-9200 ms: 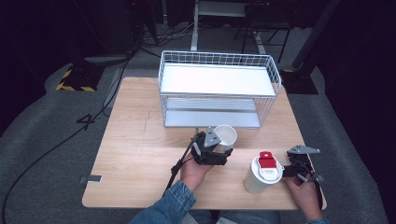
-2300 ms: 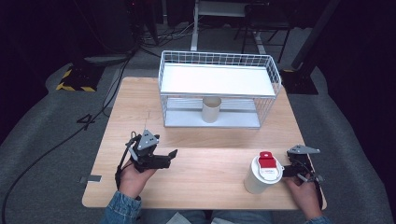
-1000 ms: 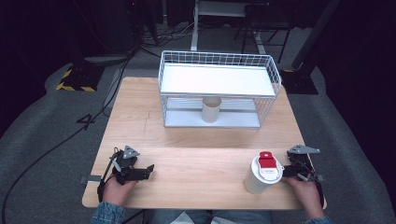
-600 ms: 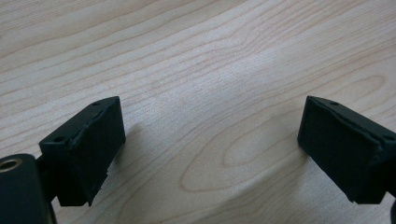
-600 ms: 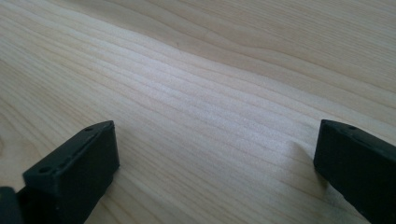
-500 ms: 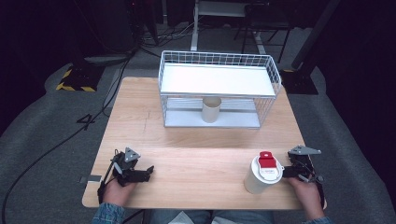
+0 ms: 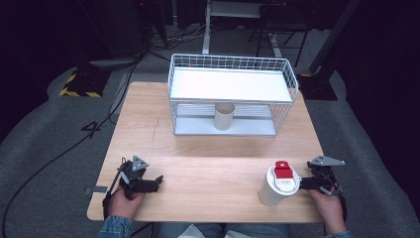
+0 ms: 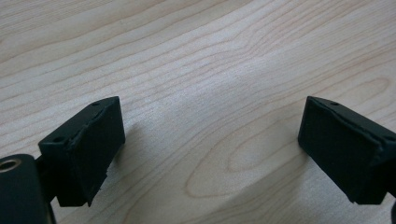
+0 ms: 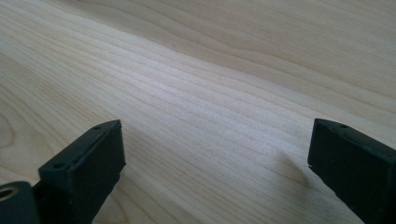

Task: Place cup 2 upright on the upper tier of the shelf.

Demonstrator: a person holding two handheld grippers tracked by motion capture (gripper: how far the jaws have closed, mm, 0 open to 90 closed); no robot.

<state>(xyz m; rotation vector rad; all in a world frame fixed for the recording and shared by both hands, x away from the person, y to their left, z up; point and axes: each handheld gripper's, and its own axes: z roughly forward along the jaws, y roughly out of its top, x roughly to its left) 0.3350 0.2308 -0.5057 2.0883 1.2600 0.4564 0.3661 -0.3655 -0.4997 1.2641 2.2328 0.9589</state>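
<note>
Pale wood worktop (image 7: 213,163) carries everything. White cup w/ red-tabbed lid (image 7: 279,184) stands upright near the front right edge, just left of the right gripper (image 7: 303,184), which lies level and points at it; can't tell if they touch. Right gripper view: jaws apart, just been closing, nothing between them but bare wood. Left gripper (image 7: 157,181) rests at front left, well apart from the cup, jaws apart and empty. Paper cup (image 7: 224,115) sits on the wire rack's (image 7: 233,67) lower shelf.
</note>
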